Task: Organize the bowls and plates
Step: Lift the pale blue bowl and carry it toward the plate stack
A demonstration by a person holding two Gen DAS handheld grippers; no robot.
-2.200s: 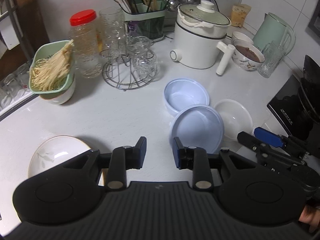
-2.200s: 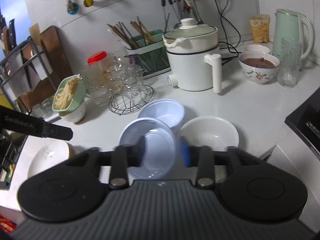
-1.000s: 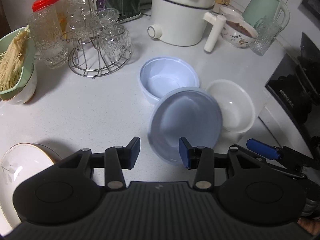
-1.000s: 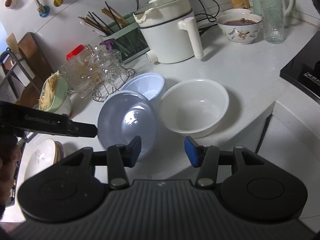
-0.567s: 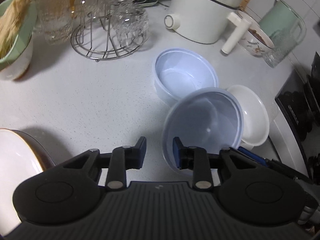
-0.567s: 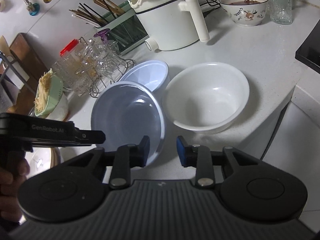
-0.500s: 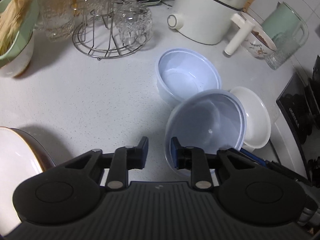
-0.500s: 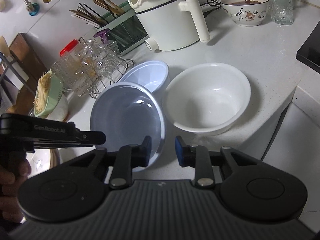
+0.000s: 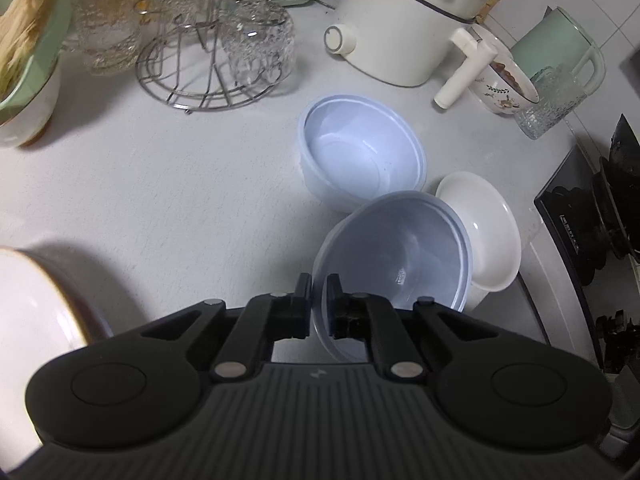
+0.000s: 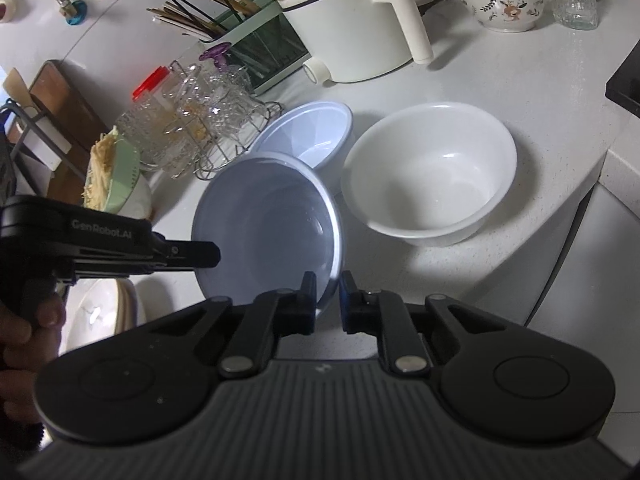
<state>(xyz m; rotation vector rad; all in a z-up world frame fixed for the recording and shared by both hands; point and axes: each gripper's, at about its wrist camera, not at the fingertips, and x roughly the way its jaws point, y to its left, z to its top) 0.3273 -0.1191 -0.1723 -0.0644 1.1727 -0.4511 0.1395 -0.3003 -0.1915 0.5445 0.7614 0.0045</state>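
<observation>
A pale blue-grey bowl [image 9: 394,256] leans tilted against a second light-blue bowl [image 9: 362,156] and a white bowl [image 9: 484,232] on the white counter. My left gripper [image 9: 319,284] is shut on the blue-grey bowl's near rim, which runs between its pads. In the right wrist view the same blue-grey bowl [image 10: 268,228] has my right gripper [image 10: 327,280] shut on its near right rim. There the left gripper [image 10: 200,254] comes in from the left and grips the opposite rim. The white bowl [image 10: 432,176] and the light-blue bowl [image 10: 312,132] stand just behind.
A gold-rimmed white plate [image 9: 24,312] lies at the near left. A wire rack of glasses [image 9: 212,60], a white electric pot [image 9: 400,28] and a patterned bowl [image 9: 504,84] stand behind. A black stove [image 9: 580,216] borders the right. A hand [image 10: 24,320] holds the left gripper.
Both grippers came down and closer to the blue-grey bowl. Their jaws went from wide open to shut on its rim.
</observation>
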